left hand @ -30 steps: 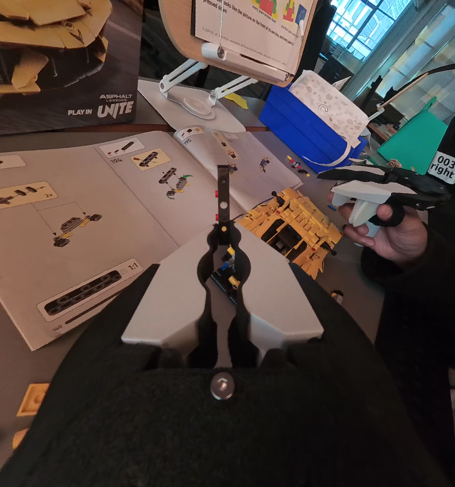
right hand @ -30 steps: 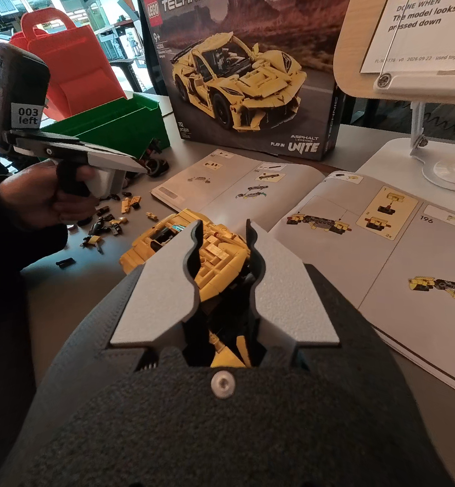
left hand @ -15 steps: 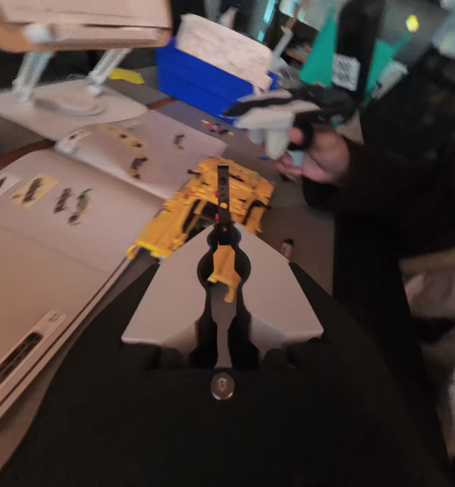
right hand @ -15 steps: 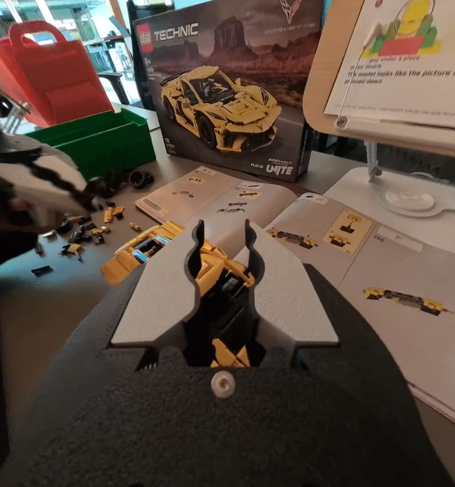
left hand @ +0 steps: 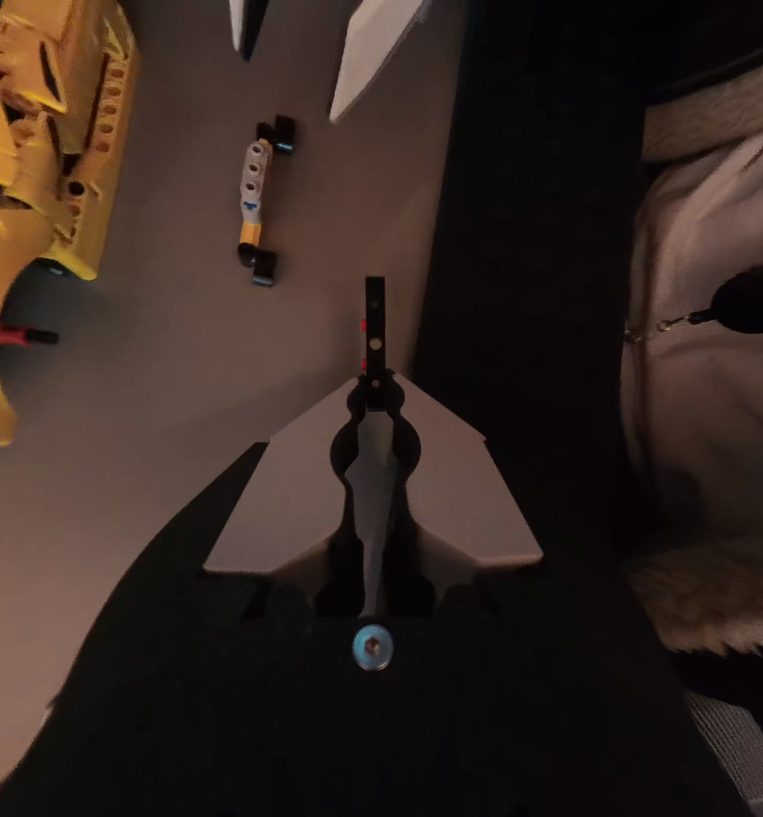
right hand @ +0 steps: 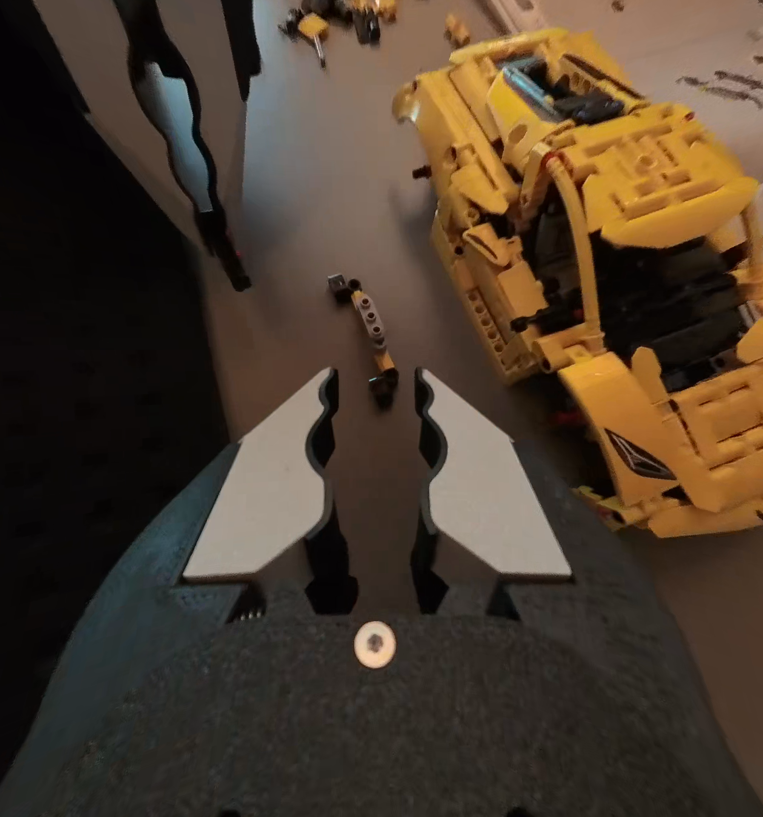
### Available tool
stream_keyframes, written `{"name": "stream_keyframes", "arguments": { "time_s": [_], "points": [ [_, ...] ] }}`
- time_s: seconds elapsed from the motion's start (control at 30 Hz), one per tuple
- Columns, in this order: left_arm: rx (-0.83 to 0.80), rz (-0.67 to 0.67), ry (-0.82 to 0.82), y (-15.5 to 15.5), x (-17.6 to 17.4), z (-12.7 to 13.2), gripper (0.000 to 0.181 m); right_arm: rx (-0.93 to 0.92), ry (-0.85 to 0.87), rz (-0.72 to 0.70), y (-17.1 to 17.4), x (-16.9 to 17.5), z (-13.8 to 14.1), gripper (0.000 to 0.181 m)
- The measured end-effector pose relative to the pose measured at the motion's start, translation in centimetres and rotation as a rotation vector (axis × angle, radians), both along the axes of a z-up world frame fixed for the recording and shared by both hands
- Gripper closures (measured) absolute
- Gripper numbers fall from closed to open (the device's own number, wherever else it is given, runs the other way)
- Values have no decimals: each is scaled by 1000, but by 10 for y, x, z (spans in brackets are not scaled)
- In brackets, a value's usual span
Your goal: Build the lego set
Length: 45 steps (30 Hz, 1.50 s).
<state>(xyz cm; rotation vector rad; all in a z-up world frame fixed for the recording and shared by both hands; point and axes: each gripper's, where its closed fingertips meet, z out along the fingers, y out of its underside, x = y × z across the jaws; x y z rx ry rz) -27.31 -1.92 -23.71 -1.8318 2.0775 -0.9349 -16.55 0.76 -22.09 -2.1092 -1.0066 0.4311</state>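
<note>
1. The left gripper (left hand: 375, 389) pinches a thin black beam (left hand: 375, 336) by one end.
2. The right gripper (right hand: 376, 384), spread, hovers over a small linkage (right hand: 370, 327) lying on the table (right hand: 309, 177) beside the yellow car (right hand: 614, 287).
3. The linkage looks light, rigid and loosely jointed; its grey middle seems the best place to hold.

Yellow car (left hand: 39, 146) blurred and cut off at left edge, loose pieces (right hand: 339, 22) smeared by motion

yellow car (right hand: 636, 309): glossy plastic | table (right hand: 326, 177): smooth matt grey | right tool (right hand: 376, 376): grainy black body, matt grey fingers
</note>
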Motion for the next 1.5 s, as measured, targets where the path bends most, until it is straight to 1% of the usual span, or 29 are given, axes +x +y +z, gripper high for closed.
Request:
{"name": "stream_keyframes", "arguments": {
  "time_s": [0.17, 0.23, 0.37, 0.47, 0.63, 0.7, 0.83, 0.97, 1.23, 1.33, 1.4, 1.5],
  "points": [
    [26, -2, 11, -10, 13, -5, 174, 0, -61, 1, 1, 2, -15, 149],
    [38, 22, 7, -9, 17, -6, 174, 7, -60, -9, 2, 2, -17, 150],
    [34, 53, -11, -11, 22, -4, 166, 24, -73, -24, 5, 5, -22, 151],
    [37, 63, -26, -10, 23, -3, 165, 20, -70, -31, 6, 7, -23, 151],
    [39, 81, -40, -7, 21, -2, 159, -5, -42, -32, 5, 6, -24, 162],
    [40, 77, -55, -8, 19, -1, 158, 4, -51, -40, 7, 8, -25, 171],
    [44, 89, -70, -4, 16, 2, 155, -2, -59, -31, 7, 8, -25, 173],
    [40, 99, -93, -2, 14, 7, 154, -54, -32, -15, 5, 7, -24, 173],
    [-15, 161, -214, 6, 17, 28, 149, -25, 32, -6, 6, 3, -11, 174],
    [-19, 160, -227, 6, 17, 31, 148, -11, 88, -3, 7, 0, -1, 174],
    [-37, 176, -272, 6, 22, 38, 147, 9, 141, 0, 7, -3, 10, 174],
    [-86, 309, -400, 24, 33, 59, 148, 58, 244, 2, 8, -9, 32, 175]
  ]
}}
